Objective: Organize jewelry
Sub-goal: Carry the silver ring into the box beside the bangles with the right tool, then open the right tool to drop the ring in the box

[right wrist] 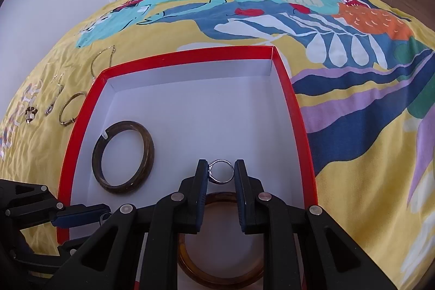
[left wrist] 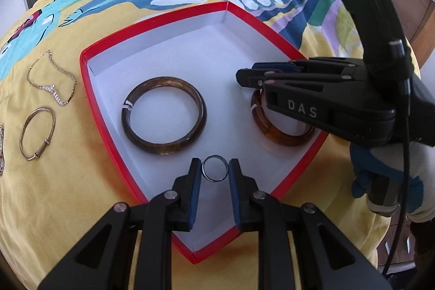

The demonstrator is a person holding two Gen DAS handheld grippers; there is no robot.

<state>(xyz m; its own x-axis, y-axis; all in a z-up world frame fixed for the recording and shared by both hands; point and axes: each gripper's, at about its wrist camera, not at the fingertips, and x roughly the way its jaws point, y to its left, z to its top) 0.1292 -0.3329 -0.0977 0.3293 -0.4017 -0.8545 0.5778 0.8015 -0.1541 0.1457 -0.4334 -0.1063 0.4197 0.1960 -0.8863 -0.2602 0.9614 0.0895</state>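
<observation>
Both tongs reach into the red-rimmed box (left wrist: 108, 45) lying on the bed's yellow patterned cover (left wrist: 68, 208). The left tongs (left wrist: 214, 170) pinch a plain silver ring (left wrist: 214, 169) near the box's closest corner. The right tongs (right wrist: 221, 171) pinch a second ring (right wrist: 221, 171), which seems to bear a small setting, over the amber bangle (right wrist: 220, 273) by the right wall. The dark brown bangle (left wrist: 163, 116) lies flat mid-floor, clear of both; the far half of the white floor is bare. Outside the left rim lie a gold bangle (left wrist: 36, 133) and a chain necklace (left wrist: 54, 78).
</observation>
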